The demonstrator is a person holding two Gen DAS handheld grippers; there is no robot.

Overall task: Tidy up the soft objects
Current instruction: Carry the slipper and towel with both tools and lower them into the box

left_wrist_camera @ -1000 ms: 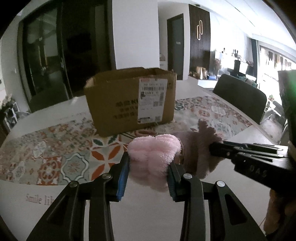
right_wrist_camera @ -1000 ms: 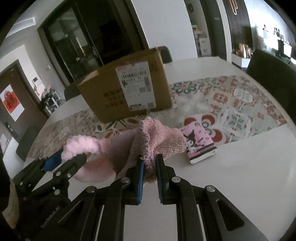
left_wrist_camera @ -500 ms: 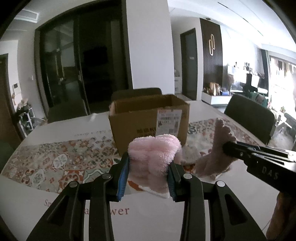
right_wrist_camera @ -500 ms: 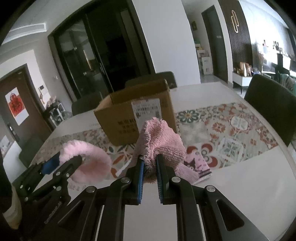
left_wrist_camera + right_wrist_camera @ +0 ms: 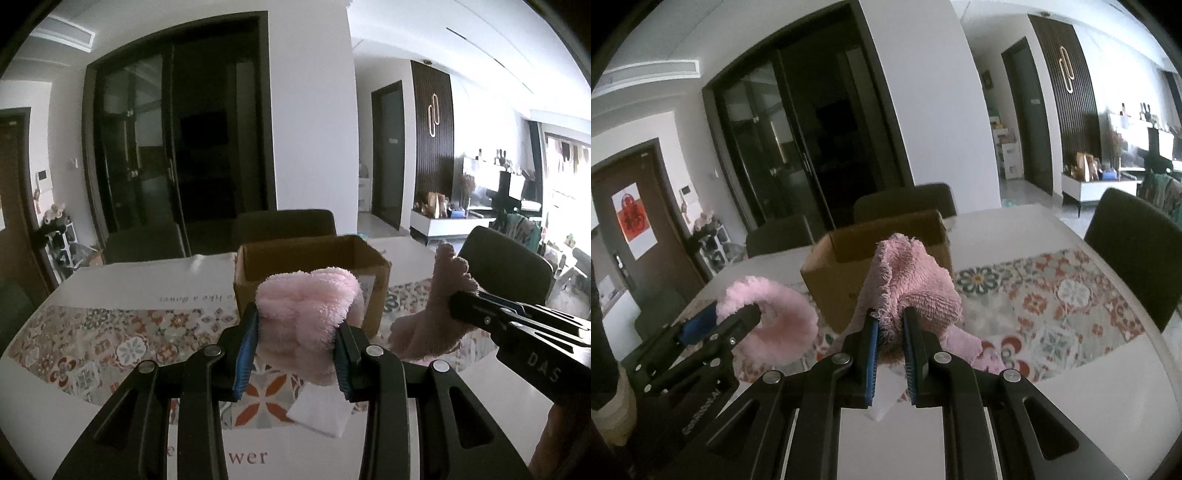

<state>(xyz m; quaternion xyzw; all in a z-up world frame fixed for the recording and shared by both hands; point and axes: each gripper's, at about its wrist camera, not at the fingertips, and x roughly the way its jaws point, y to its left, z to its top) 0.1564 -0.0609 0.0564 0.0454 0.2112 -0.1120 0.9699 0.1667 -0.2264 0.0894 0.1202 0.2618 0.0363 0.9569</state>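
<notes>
My left gripper (image 5: 297, 326) is shut on the light pink fluffy end (image 5: 306, 302) of a soft plush cloth held above the table. My right gripper (image 5: 890, 326) is shut on the cloth's darker mauve end (image 5: 912, 280). The two grippers hang side by side in front of an open cardboard box (image 5: 314, 258). In the left wrist view the right gripper (image 5: 465, 308) enters from the right with the mauve end (image 5: 439, 295). The right wrist view shows the left gripper (image 5: 738, 317) at lower left with the fluffy end (image 5: 783, 325). A white tag (image 5: 321, 410) hangs under the cloth.
The box (image 5: 842, 269) stands on a patterned runner (image 5: 1052, 295) across a white table (image 5: 1089, 387). Dark chairs (image 5: 1137, 236) stand behind the box and at the right side. A pink packet (image 5: 990, 363) lies on the runner, mostly hidden by the cloth.
Both grippers have risen together with the cloth still held. The table and box sit lower in both views, and the box's open top now shows.
</notes>
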